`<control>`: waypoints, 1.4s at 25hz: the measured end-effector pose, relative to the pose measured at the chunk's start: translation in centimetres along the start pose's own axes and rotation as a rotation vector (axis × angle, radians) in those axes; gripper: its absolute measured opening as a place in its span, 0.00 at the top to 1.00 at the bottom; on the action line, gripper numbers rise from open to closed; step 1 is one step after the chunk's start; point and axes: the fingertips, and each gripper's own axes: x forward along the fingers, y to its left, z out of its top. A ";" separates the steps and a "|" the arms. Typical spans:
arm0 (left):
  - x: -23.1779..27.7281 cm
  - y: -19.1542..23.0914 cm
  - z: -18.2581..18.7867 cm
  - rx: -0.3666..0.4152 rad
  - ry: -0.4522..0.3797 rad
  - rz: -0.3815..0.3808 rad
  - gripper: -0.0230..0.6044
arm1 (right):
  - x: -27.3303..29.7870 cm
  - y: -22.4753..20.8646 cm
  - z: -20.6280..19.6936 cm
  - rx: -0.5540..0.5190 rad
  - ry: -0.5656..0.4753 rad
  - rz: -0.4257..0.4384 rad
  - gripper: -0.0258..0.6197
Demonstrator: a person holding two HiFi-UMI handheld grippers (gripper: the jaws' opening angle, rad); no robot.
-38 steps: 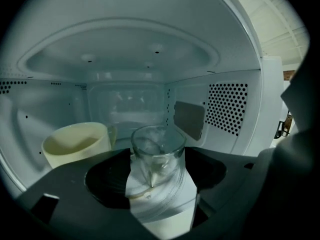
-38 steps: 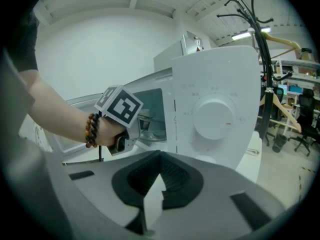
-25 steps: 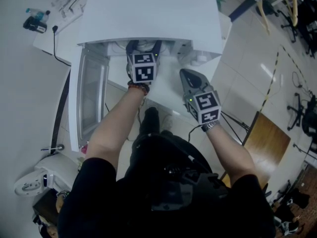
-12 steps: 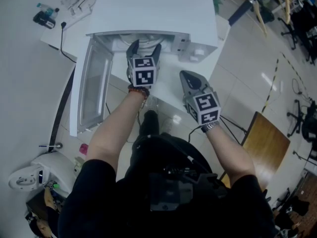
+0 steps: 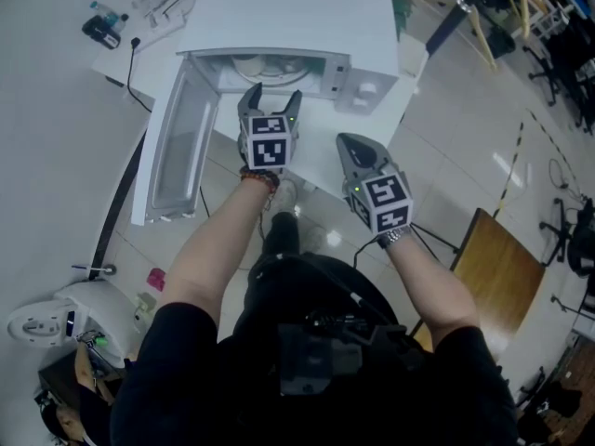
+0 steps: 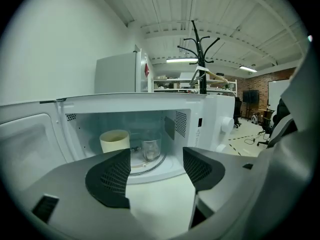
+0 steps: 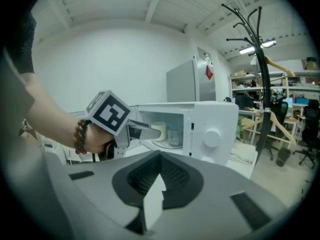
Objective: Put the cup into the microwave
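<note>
A cream cup [image 6: 115, 140] stands upright inside the open white microwave [image 5: 297, 17], on the left of its turntable, next to a clear glass [image 6: 151, 149]. In the right gripper view the cup [image 7: 158, 130] shows through the opening. My left gripper [image 5: 270, 96] hangs just in front of the cavity, open, with nothing between its pads [image 6: 112, 176]; its jaws have just been closing a little. My right gripper [image 5: 358, 149] is shut and empty, lower right of the microwave's control panel [image 5: 372, 91].
The microwave door [image 5: 177, 147] swings wide open to the left. Cables and small devices [image 5: 130, 21] lie on the white table behind. A wooden board [image 5: 497, 258] stands on the floor at right, a white appliance [image 5: 46, 323] at lower left. A coat rack [image 6: 200, 49] stands beyond.
My left gripper has drawn back out of the microwave cavity, leaving the cup inside. Both grippers have moved away from the microwave and a little up.
</note>
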 end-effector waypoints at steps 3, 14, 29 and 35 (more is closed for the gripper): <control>-1.3 -0.4 0.3 0.005 -0.006 -0.002 0.47 | -0.7 0.6 0.3 -0.004 -0.012 0.008 0.96; -7.0 -2.6 1.1 0.062 -0.043 -0.038 0.62 | -2.3 2.9 2.1 -0.026 -0.055 0.036 0.96; -13.1 -1.3 1.3 0.090 -0.080 -0.085 0.78 | -2.4 7.1 3.9 -0.041 -0.079 0.021 0.96; -16.2 -0.9 0.6 0.104 -0.074 -0.130 0.88 | -3.5 9.9 4.1 -0.031 -0.089 -0.023 0.96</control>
